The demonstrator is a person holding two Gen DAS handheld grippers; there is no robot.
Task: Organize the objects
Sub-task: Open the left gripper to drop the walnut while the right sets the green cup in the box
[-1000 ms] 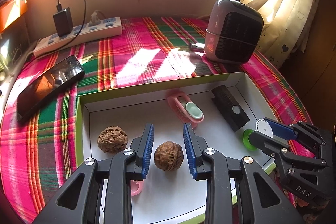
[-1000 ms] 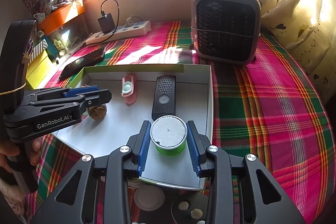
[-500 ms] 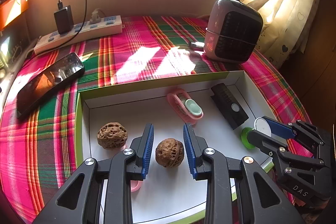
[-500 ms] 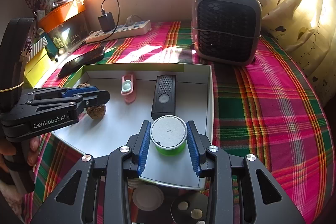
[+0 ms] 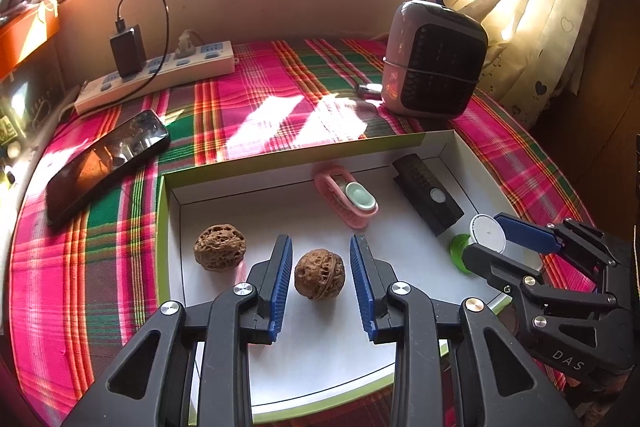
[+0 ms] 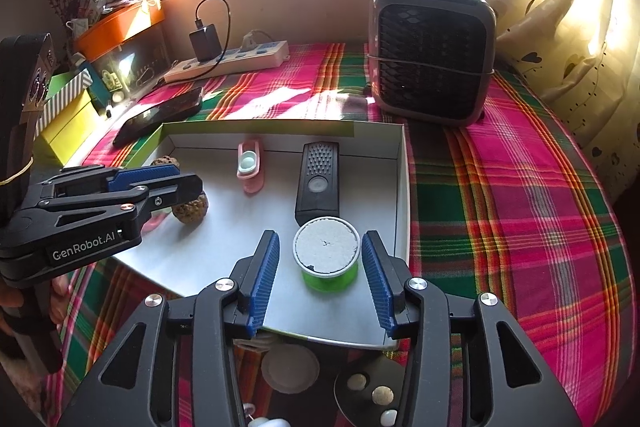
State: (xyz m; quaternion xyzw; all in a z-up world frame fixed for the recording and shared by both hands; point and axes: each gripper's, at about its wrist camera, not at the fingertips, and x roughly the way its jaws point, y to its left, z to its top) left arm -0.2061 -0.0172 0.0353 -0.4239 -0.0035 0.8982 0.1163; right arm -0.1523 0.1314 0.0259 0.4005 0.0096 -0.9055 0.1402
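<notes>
Right gripper (image 6: 323, 277), jaws just opened, straddles the green spool (image 6: 327, 259) unpinched; left gripper (image 5: 320, 283) spread around walnut (image 5: 319, 274). Lifting carelessly risks knocking either.

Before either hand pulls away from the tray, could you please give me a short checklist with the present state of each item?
1. Right tongs clear of the green spool: ok; the jaws have just been opening, gaps show on both sides.
2. Spool upright inside the tray: ok, near its right wall.
3. Left tongs clear of the walnut: ok, pads stand apart from it.
4. Walnut resting on the tray floor: ok.
5. Second walnut, pink clip and black remote in the tray: ok.
6. Phone stowed: not ok, on the cloth outside.
</notes>
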